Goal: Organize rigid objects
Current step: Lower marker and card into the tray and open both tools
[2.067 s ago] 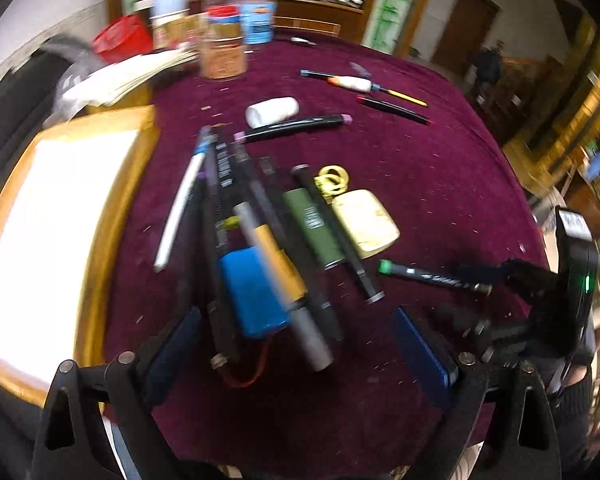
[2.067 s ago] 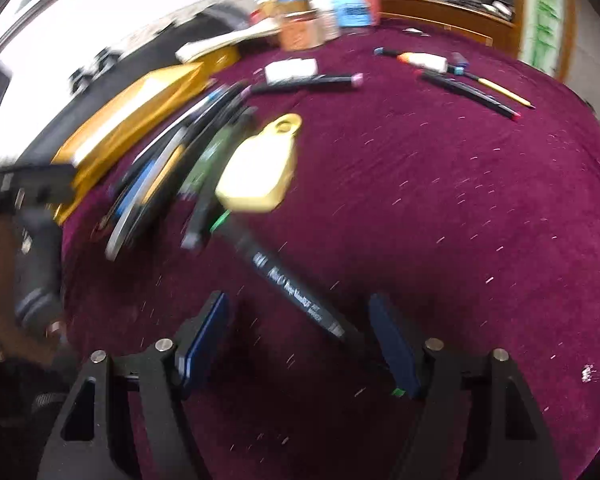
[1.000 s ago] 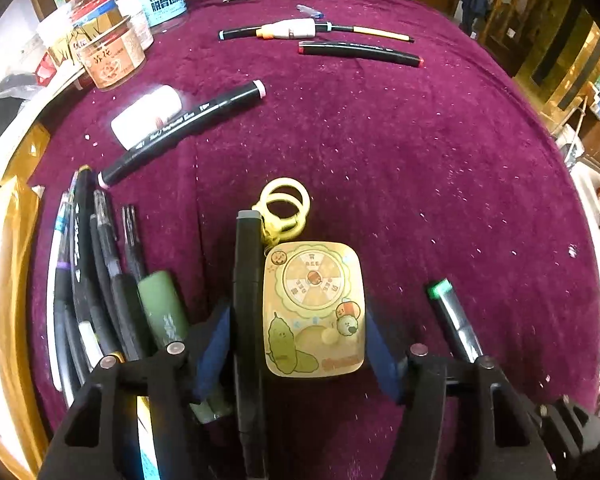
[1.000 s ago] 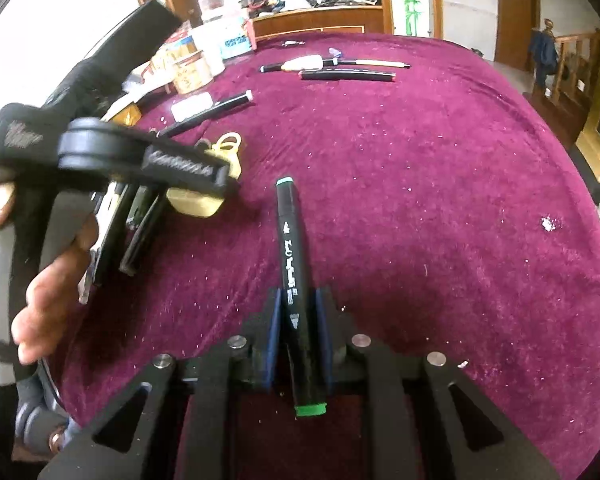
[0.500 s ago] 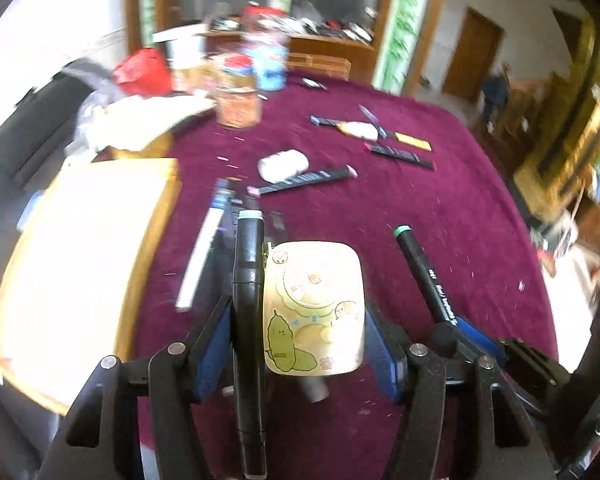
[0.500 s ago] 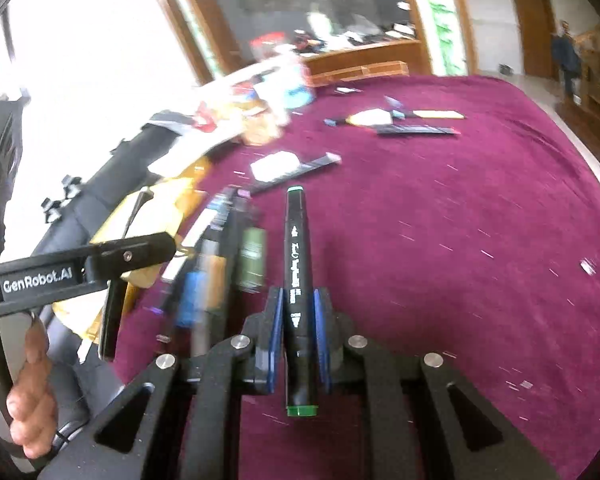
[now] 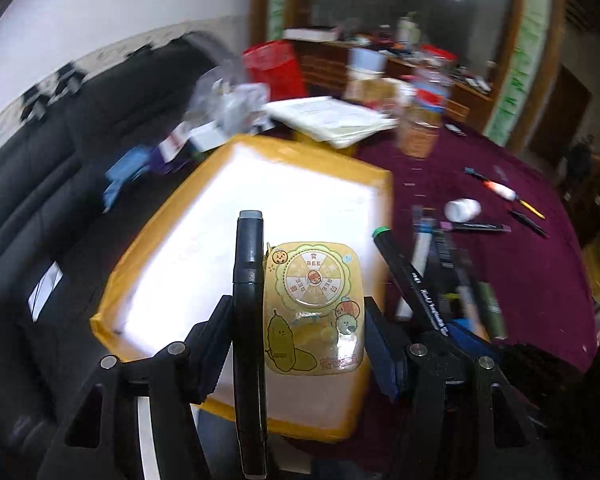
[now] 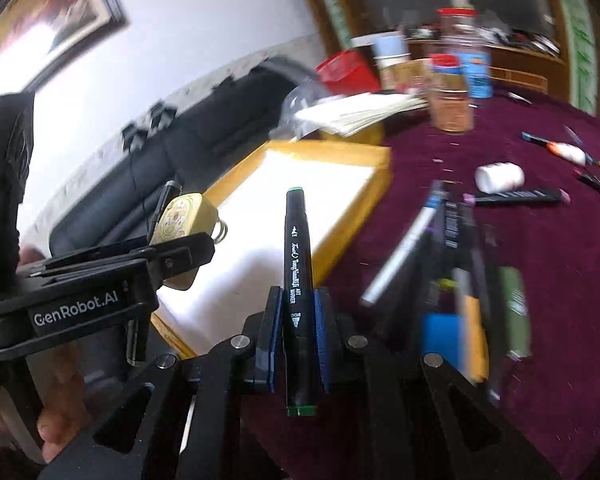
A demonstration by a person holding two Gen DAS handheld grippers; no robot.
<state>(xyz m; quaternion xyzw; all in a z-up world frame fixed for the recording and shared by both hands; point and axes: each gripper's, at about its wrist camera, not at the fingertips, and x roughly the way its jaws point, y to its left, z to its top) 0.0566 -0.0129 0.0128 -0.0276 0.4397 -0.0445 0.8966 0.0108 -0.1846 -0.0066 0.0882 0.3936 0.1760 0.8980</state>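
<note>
Left hand-held gripper: the left hand-held gripper is clenched on two things at once, a black grey-capped marker and a flat yellow rounded-rectangle plastic keychain toy with cartoon stickers, pressed side by side between the blue pads.
Right hand-held gripper: the right hand-held gripper is clamped on a black green-tipped art marker with white lettering, held near its rear end.
Place of the held things: all three are carried in the air over the near part of a shallow yellow-rimmed tray with a white floor, which lies at the left of the dark-red velvet counter.
Slip risk: the smooth round barrel next to the flat toy is judged a poor pairing; pressure may be taken mostly by the wider piece, so the marker could slide out or twist.
Drop risk: if released from this height, the hard plastic pieces may bounce on the smooth tray floor or roll over the low rim.
Collision risk: the two hand-held grippers are close together, and a knock could be caused if both are lowered together.
Remaining things: a row of pens and markers lies right of the tray; a white squat bottle is farther off.
Textures: the velvet is napped and speckled with lint; the toy face is glossy; the markers are matt.
</note>
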